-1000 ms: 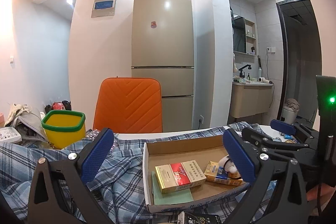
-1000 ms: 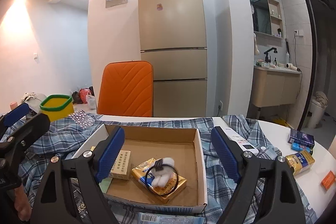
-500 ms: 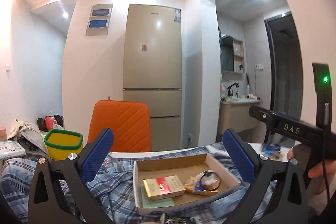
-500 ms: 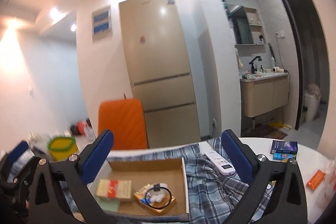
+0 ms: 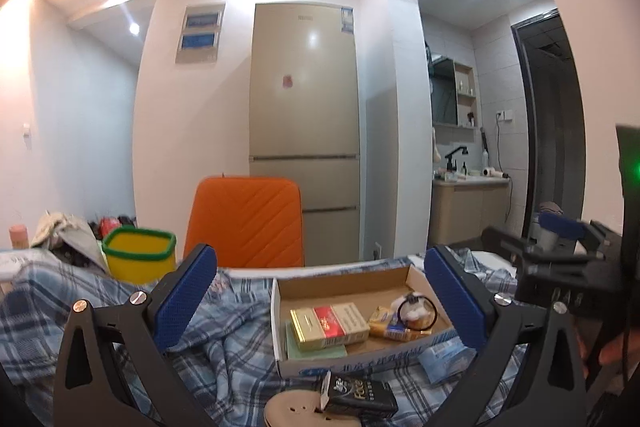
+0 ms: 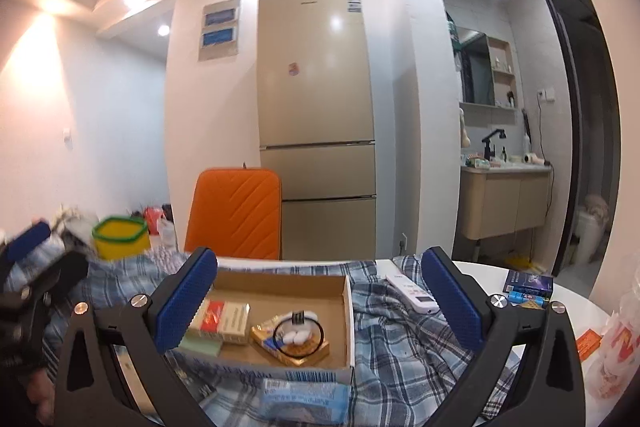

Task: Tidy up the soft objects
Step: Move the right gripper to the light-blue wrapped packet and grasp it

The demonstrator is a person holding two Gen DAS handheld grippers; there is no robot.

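Both fingers [image 6: 188,299] apart, hair tie [image 6: 298,337] between

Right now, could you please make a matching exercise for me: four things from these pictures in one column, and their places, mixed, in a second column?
Things:
1. hair tie
2. white remote control
3. yellow bin
4. dark blue box

Places:
A. on the bare white table, far right
B. inside the cardboard box, on a yellow packet
C. left of the orange chair
D. on the plaid cloth, right of the cardboard box

Pairs: 1-B, 2-D, 3-C, 4-A
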